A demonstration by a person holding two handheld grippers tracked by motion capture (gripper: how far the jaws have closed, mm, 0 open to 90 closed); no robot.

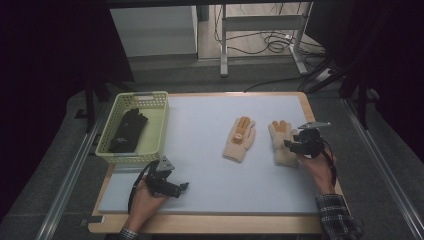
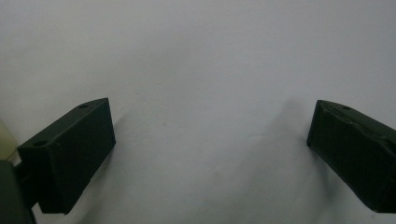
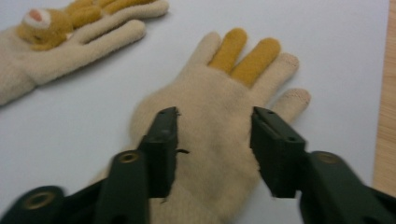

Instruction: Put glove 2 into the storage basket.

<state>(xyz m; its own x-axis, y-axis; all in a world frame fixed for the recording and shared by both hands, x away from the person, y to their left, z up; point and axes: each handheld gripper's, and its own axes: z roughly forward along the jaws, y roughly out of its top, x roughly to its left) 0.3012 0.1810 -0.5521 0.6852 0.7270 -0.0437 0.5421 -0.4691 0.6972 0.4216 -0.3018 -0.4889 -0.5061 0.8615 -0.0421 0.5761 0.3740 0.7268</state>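
Observation:
Two cream knitted gloves with orange fingers lie flat on the pale mat (image 1: 210,170). The left glove (image 1: 240,139) (image 3: 79,42) has a small animal face sewn on it. The right glove (image 1: 280,131) (image 3: 224,88) lies palm down, fingers pointing away. My right gripper (image 1: 290,145) (image 3: 215,140) hovers over that glove's palm, jaws apart on either side of it and not pressing the fabric. My left gripper (image 1: 182,189) (image 2: 210,140) rests near the mat's front left, jaws wide open over bare mat with nothing between them.
A pale yellow plastic basket (image 1: 162,125) stands at the mat's left edge with a black glove (image 1: 127,131) inside. The wooden table edge (image 1: 210,225) frames the mat. A desk frame and cables (image 1: 270,45) stand on the floor behind the table.

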